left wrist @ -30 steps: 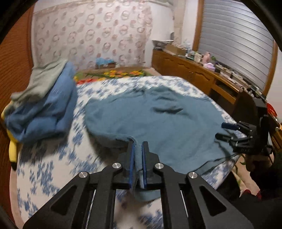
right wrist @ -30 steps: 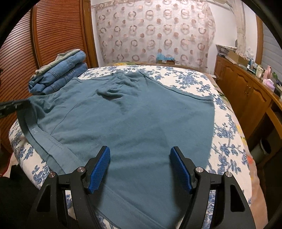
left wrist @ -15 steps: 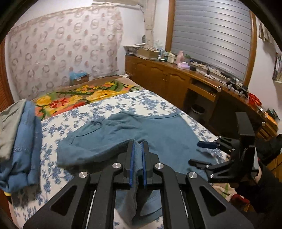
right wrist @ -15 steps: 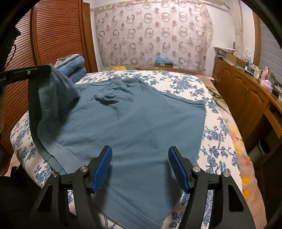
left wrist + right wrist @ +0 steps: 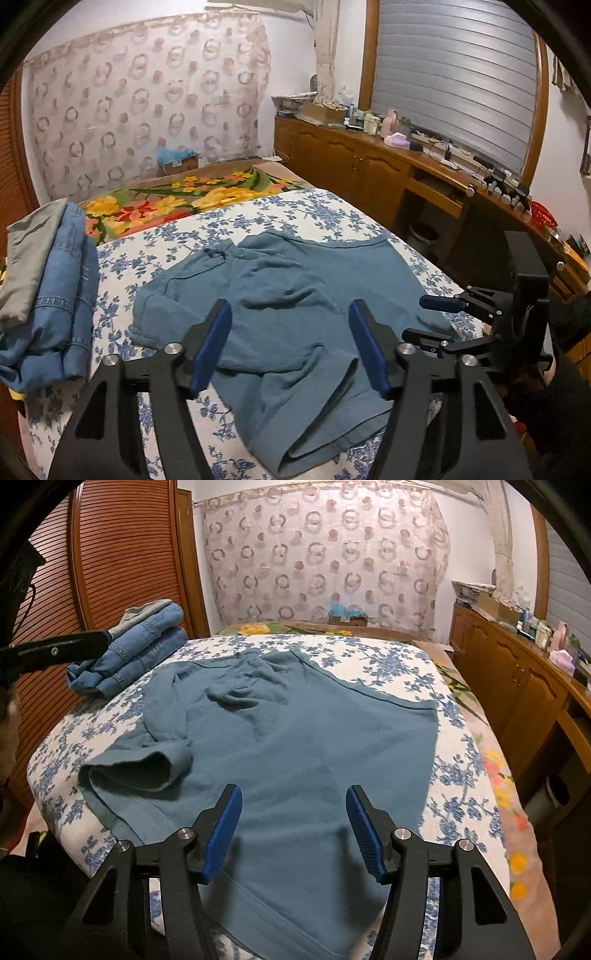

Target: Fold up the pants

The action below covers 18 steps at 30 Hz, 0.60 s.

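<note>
Released by the left gripper (image 5: pixel 290 345), whose jaws just opened wide, the soft teal pants (image 5: pixel 295 746) lie rumpled, hem folded over. Right gripper (image 5: pixel 293 829), narrowing but empty, hovers above flat cloth.

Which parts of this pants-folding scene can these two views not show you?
- Pants, near hem: right wrist view, hidden behind the right gripper and cut by the bottom edge.
- Left gripper: right wrist view, cut by the left edge.
- Items on the counter: left wrist view, too small.

No text, label, brand, number or sign is legible in either view.
</note>
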Available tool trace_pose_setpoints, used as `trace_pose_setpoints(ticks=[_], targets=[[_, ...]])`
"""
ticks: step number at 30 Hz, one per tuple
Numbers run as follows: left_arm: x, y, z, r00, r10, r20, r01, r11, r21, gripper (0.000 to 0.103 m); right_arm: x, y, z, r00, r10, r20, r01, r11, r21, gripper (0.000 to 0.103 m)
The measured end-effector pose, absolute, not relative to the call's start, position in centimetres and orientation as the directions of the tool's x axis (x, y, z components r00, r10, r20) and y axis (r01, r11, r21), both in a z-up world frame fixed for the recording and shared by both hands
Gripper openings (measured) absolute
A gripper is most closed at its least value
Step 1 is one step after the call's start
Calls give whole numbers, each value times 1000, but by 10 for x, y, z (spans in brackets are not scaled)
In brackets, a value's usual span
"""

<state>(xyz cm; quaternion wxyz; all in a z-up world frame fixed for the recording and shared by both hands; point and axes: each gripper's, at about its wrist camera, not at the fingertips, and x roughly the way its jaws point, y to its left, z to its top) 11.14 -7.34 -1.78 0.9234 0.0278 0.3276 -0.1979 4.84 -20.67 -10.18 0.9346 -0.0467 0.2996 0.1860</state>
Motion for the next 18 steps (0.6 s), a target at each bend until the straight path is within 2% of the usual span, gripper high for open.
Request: trace_pose_setpoints(ticks=[10, 17, 18], targets=[[108, -50, -58, 684, -273, -677, 314, 947, -65, 74, 57, -181, -97, 709, 428, -560, -460, 883, 92, 51], [104, -35, -78, 663, -259, -703, 285, 955, -83, 74, 68, -157, -108, 659, 460, -595, -522, 849, 79, 48], [103, -34, -79, 661, -261, -704, 284, 955, -87, 74, 72, -156, -111, 651, 462, -602, -526, 847, 81, 44]])
